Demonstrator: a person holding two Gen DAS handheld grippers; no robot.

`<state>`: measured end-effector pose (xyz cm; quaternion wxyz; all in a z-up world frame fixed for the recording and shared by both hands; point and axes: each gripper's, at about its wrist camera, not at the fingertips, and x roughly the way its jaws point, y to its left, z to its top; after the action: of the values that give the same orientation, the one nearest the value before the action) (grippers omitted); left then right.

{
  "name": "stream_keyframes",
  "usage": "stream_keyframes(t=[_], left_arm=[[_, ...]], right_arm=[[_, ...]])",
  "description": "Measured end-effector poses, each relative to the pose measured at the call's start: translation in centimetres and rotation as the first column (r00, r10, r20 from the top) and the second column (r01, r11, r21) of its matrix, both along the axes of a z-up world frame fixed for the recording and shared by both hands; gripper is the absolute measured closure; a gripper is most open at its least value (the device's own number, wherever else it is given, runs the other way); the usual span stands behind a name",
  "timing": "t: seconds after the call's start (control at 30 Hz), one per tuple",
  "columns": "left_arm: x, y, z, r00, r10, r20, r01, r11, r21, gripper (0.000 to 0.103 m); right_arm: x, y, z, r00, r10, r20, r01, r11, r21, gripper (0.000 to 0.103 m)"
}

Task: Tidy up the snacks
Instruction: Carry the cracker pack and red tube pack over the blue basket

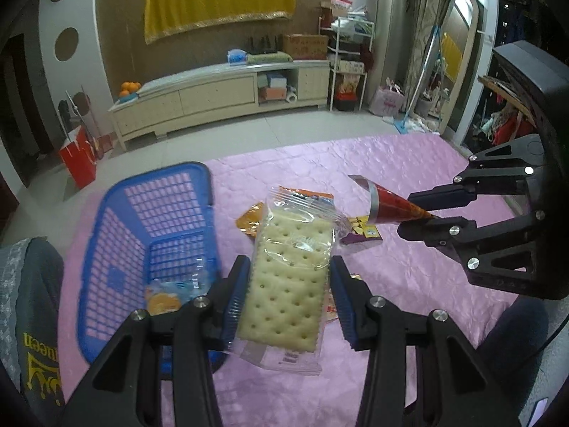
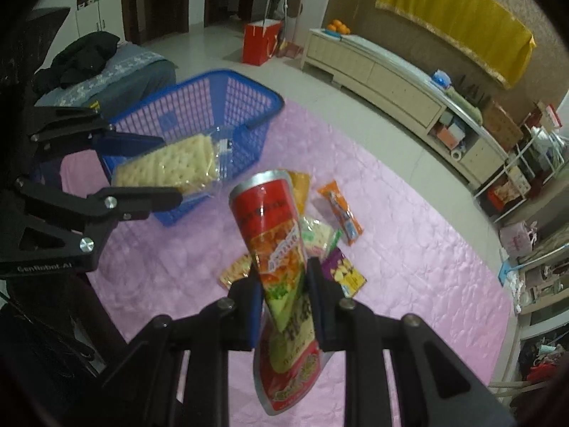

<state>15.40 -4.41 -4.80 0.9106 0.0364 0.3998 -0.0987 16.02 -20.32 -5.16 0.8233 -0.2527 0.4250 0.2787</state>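
Basket (image 1: 156, 235) lies at ten o'clock from the left gripper (image 1: 290, 299) pinching the cracker pack (image 1: 288, 284) lengthwise, nearer than the right gripper (image 2: 284, 302), which pinches the red snack bag (image 2: 281, 267).

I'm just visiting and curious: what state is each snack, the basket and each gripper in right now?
Left gripper: shut on cracker packet, lifted.
Right gripper: shut on red snack bag, lifted.
Blue basket: upright, one packet inside.
Orange packet: lying on pink cloth.
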Motion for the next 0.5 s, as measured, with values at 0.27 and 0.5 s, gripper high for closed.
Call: stream_keyframes(t=[0.27,0.5], left_arm=[[-1.5,4.5,1.5,0.998,0.055,0.035,-0.055,0.998,-0.006,0.06],[-2.0,8.6,1.9,0.994,0.103,0.04,-0.103,0.995,-0.005,0.06]], right_arm=[[-0.6,4.3,1.9,0.999,0.026,0.037,-0.027,0.999,0.028,0.076],[-0.6,8.7,2.4,0.996,0.074,0.045,-0.076,0.996,0.041,0.076]])
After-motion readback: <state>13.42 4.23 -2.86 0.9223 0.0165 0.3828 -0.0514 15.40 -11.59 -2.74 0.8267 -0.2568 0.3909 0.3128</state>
